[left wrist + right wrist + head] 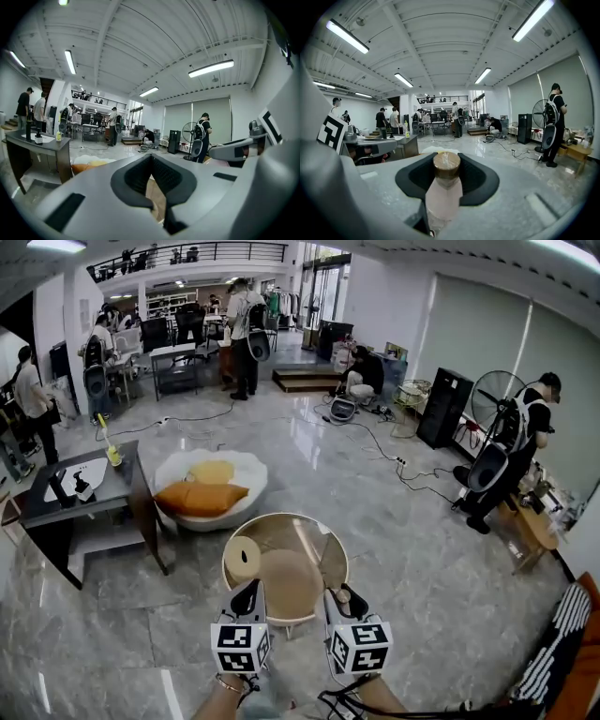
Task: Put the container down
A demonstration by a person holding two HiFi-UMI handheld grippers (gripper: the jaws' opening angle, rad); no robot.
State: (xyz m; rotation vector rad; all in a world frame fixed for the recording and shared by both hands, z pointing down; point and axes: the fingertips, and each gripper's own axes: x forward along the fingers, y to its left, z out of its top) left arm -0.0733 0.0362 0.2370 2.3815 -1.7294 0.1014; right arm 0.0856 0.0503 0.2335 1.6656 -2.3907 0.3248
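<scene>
Container (443,193), pink w/ brown lid, clamped in your R gripper (446,177). L gripper (153,183) jaws slightly apart, empty. Both at near edge of round table (323,538).

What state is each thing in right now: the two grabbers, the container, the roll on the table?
Left gripper: fingers apart, nothing between them.
Right gripper: fingers closed on the container.
Container: held, lid on.
Paper roll: standing on end on the round table.
</scene>
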